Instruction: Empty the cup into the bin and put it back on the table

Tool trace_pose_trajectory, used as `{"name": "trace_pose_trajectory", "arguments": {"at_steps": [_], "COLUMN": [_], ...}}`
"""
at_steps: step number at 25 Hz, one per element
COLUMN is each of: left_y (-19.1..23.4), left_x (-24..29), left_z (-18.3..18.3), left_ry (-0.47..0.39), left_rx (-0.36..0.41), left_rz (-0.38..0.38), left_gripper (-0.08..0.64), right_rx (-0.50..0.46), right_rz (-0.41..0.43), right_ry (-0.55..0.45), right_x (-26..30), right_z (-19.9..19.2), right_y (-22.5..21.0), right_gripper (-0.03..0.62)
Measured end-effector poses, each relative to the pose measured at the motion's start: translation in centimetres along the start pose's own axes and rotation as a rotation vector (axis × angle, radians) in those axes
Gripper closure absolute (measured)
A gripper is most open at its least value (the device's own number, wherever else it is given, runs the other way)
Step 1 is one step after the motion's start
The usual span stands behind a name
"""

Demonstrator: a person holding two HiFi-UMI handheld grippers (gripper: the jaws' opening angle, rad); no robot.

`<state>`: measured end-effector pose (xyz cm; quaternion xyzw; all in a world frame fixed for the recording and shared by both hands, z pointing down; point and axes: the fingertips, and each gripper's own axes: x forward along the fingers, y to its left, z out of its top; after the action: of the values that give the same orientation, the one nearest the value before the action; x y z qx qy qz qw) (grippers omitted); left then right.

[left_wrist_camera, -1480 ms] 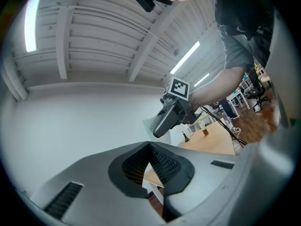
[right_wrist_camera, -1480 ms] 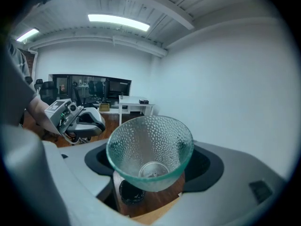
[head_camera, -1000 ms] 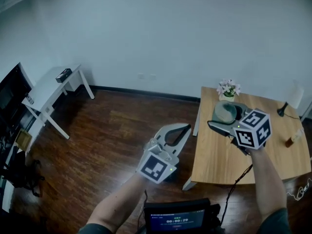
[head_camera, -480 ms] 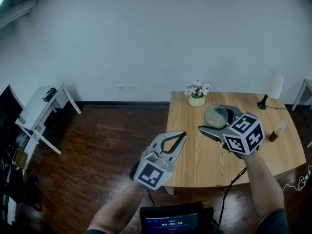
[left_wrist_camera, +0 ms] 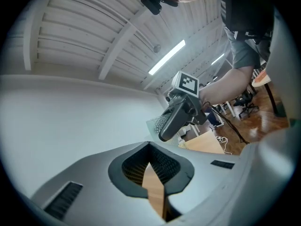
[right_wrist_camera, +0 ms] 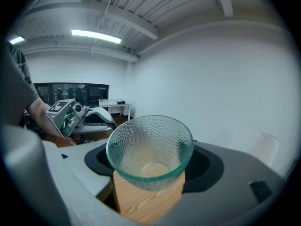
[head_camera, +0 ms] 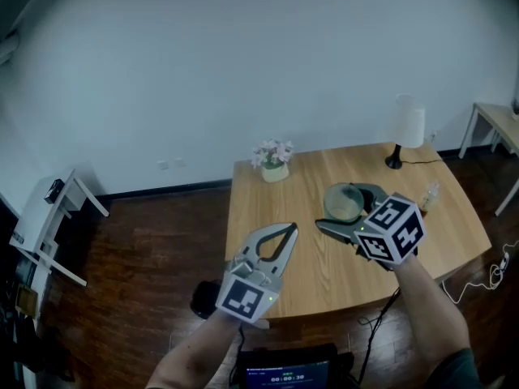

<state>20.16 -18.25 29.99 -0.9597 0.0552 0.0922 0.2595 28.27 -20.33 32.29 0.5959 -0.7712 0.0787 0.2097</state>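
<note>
A clear dimpled glass cup [head_camera: 344, 199] sits between the jaws of my right gripper [head_camera: 336, 213], which is shut on it, above the wooden table [head_camera: 320, 270]. In the right gripper view the cup [right_wrist_camera: 149, 149] stands upright and looks empty, with tabletop wood showing under it. My left gripper [head_camera: 289, 230] is shut with nothing in it and hovers over the table's left part. In the left gripper view its jaws [left_wrist_camera: 149, 146] meet at the tips. No bin is in view.
A small flower pot [head_camera: 273, 157], a white lamp [head_camera: 408, 126] and a small bottle [head_camera: 428, 194] stand on the table's far side. A white side table [head_camera: 57, 217] is at the left, another table [head_camera: 495, 120] at the right. A screen [head_camera: 284, 371] is below me.
The view has swung toward the wooden table, which now lies under both grippers. Both grippers have travelled sideways together, the cup still in the right one. Neither gripper's jaws have changed.
</note>
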Motion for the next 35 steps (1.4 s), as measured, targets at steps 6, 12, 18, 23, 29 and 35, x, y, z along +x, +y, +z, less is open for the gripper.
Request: {"name": "trace_pose_trajectory", "arguments": {"at_steps": [6,12,18,23,29,35], "left_y": [-2.4,-2.2,-1.3,-1.3,-2.2,-4.0], "left_x": [4.0,8.4,10.7,12.6,15.7,19.4], "left_z": [-1.0,-1.5,-3.7,-5.3,-6.8,-8.5], "left_ry": [-0.03,-0.102,-0.122,-0.089,-0.03,0.07], "left_rx": [-0.031,-0.077,-0.141,-0.176,-0.22,-0.295], "left_rz": [-0.094,-0.136,-0.157,-0.145,-0.083,0.027], "left_gripper": [0.568,0.568,0.568,0.568,0.568,0.568], "right_rx": [0.061,0.106,0.17,0.202,0.244,0.248], "right_rz": [-0.071,-0.152,-0.213,-0.225,-0.173,-0.093], "right_ry": [0.019,0.079,0.085,0.079,0.068,0.061], "right_x": [-2.3,-3.2,-3.8,-3.7,-3.1,-2.6], "right_z": [-2.8,-5.9,-8.3,-10.0,-13.5,-16.8], "right_y": [-3.8,-7.6,-10.8,-13.2,-16.0,-19.2], "right_gripper": [0.193,0.193,0.193,0.193,0.193,0.193]}}
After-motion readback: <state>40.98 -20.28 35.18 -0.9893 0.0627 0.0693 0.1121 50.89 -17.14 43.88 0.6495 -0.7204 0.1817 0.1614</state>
